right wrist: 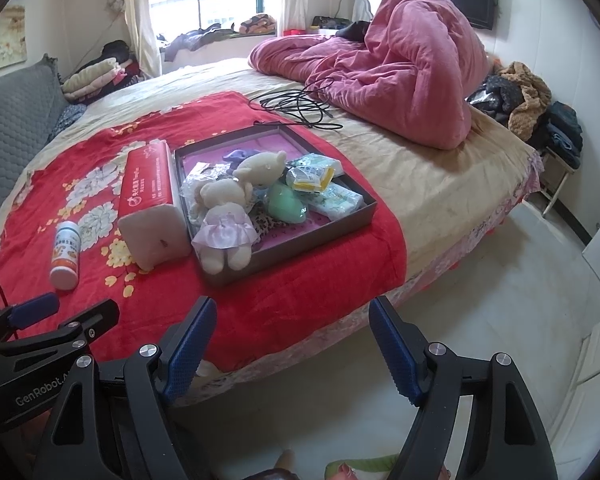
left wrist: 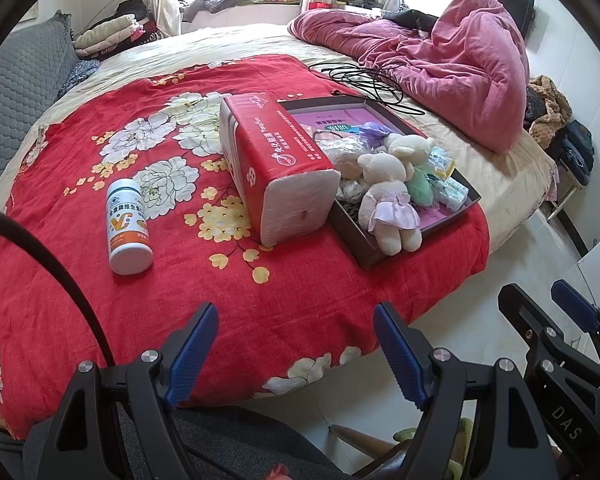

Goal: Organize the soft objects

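Note:
A shallow dark box (left wrist: 352, 250) (right wrist: 352, 216) lies on the red floral blanket (left wrist: 188, 272) (right wrist: 300, 300) and holds two cream teddy bears (left wrist: 384, 196) (right wrist: 228, 216), a green soft item (left wrist: 420, 188) (right wrist: 288, 206) and several small packets (right wrist: 316, 176). A red tissue pack (left wrist: 276, 168) (right wrist: 152, 196) leans against the box's left side. A white pill bottle (left wrist: 128, 228) (right wrist: 65, 256) lies further left. My left gripper (left wrist: 296, 348) hangs open over the blanket's near edge, empty. My right gripper (right wrist: 292, 344) is open too, empty, above the bed's edge and floor.
A crumpled pink quilt (left wrist: 452, 60) (right wrist: 388, 76) and a black cable (left wrist: 364, 80) (right wrist: 300, 108) lie behind the box. A grey padded headboard (left wrist: 16, 100) is at the left. Piled clothes (right wrist: 532, 100) sit on a rack at the right, by the light tiled floor (right wrist: 500, 320).

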Demonstrator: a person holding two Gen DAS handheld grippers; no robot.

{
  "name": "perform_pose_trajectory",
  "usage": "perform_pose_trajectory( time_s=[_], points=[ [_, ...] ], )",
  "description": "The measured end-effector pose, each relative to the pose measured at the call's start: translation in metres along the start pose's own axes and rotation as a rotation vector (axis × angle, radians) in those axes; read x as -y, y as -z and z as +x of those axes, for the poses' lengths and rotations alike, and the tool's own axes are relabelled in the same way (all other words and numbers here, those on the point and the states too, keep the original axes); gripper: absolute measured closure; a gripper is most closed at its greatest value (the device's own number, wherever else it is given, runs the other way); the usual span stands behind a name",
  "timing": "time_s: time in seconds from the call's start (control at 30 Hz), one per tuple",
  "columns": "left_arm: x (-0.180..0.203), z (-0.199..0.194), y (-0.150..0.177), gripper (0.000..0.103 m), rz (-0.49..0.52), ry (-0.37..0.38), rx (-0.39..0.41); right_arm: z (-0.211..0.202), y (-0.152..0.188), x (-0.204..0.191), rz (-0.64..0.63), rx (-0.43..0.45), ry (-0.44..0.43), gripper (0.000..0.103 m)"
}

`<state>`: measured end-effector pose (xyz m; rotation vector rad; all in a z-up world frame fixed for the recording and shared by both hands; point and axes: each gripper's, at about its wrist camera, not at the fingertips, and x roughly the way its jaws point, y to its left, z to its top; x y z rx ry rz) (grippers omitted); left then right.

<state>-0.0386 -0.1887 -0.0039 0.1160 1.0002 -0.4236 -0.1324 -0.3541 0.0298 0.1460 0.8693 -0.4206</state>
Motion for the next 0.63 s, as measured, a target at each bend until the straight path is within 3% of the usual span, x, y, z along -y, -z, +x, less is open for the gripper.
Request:
perform_pose_trajectory(
  time_s=[0.63],
  points=[
    [-0.0006, -0.0006, -0.0013, 0.024, 0.005, 0.002, 0.003, -0.0011, -0.0029, -0.0002, -0.003, 0.005, 0.003, 0.024]
  ],
)
